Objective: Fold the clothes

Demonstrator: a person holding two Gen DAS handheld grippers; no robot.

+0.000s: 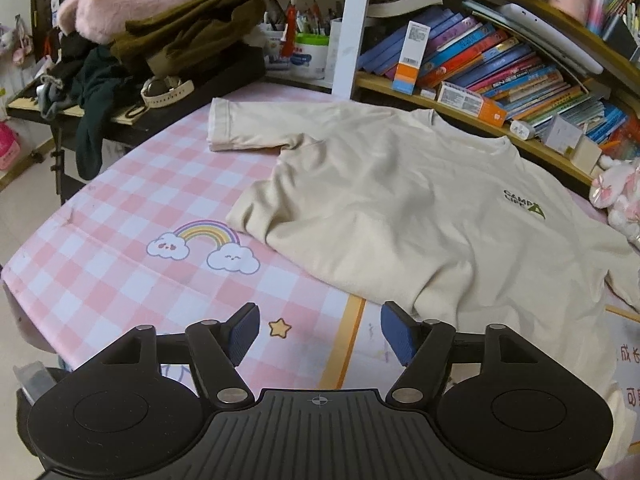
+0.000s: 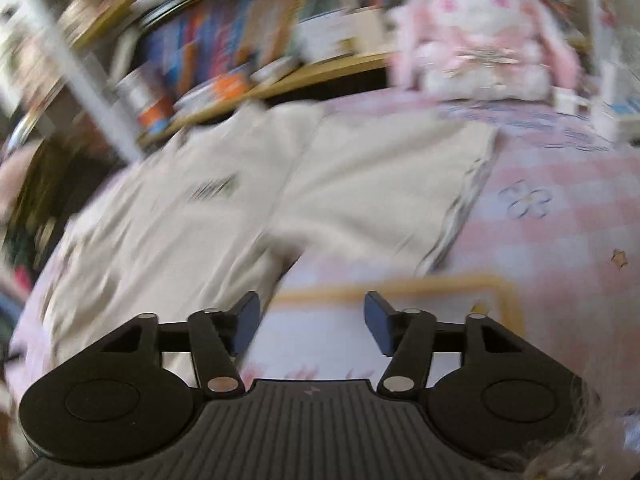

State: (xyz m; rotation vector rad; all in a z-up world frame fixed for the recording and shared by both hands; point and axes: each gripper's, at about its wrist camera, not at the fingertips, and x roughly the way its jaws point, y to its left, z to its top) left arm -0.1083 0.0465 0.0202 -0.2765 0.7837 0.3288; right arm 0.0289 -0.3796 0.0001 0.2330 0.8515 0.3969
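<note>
Pink-and-white checked table cover (image 1: 132, 216) w/ rainbow-and-cloud print (image 1: 202, 246), bookshelf (image 1: 492, 76) packed behind, heap of dark clothes (image 1: 160, 48) on a side stand at far left, plush rabbit (image 2: 484, 28) at the far edge. Task item: cream T-shirt (image 1: 400, 204) lying face-up and mostly flat on the cover, small green logo on chest, one short sleeve (image 1: 240, 128) spread out toward the far left; hem edge sits just beyond my left gripper (image 1: 318, 334). Assessment: thin knit, light, fully limp, won't hold shape, will drag and wrinkle on the cover if pulled low; not fragile, not slippery. Best hold, in my view: pinch at hem corner or sleeve/shoulder seam, where doubled fabric gives the pads more bite. Left gripper: jaws spread wide, nothing between them, tilted down at the table, near the hem but not touching. Right gripper (image 2: 312, 322): jaws likewise apart, empty, angled down over bare cover just beside the shirt's other sleeve (image 2: 400, 184); right view heavily blurred, so detail there is unreliable. No contact w/ cloth by either unit.
</note>
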